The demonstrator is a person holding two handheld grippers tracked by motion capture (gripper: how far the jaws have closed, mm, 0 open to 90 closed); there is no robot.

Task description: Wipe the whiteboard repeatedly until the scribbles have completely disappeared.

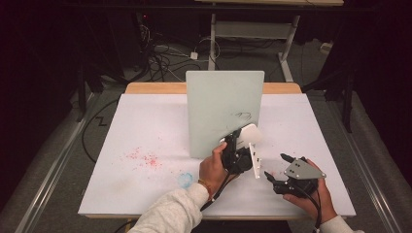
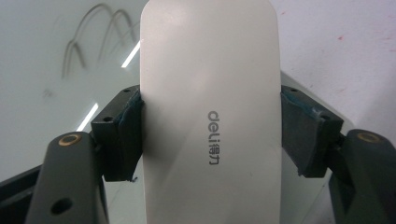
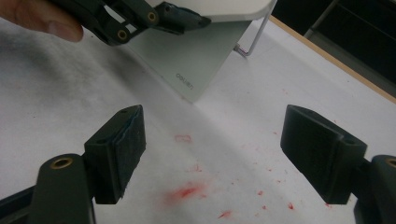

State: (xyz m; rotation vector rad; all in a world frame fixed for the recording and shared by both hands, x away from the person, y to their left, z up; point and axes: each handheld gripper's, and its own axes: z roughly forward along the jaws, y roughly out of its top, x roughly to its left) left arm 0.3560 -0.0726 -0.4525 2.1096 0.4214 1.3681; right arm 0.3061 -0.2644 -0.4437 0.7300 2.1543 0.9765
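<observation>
A pale green-grey whiteboard (image 1: pixel 223 111) stands upright in the middle of the table, with dark pen scribbles (image 1: pixel 243 116) on its face. My left gripper (image 1: pixel 244 140) is shut on a white deli board eraser (image 1: pixel 249 132) and holds it against the board's lower right part. In the left gripper view the eraser (image 2: pixel 210 112) is clamped between both pads, with the scribbles (image 2: pixel 100 32) to its upper left. My right gripper (image 1: pixel 275 165) hovers low over the table at the right, open and empty (image 3: pixel 215 144). It looks toward the board (image 3: pixel 196 56).
The table has a white cover (image 1: pixel 145 126) with red specks (image 1: pixel 143 159) at the left and a blue smudge (image 1: pixel 185 179) near the front. More red marks (image 3: pixel 187 191) lie under the right gripper. Cables (image 1: pixel 160 58) and a desk frame (image 1: pixel 252 29) are on the floor behind.
</observation>
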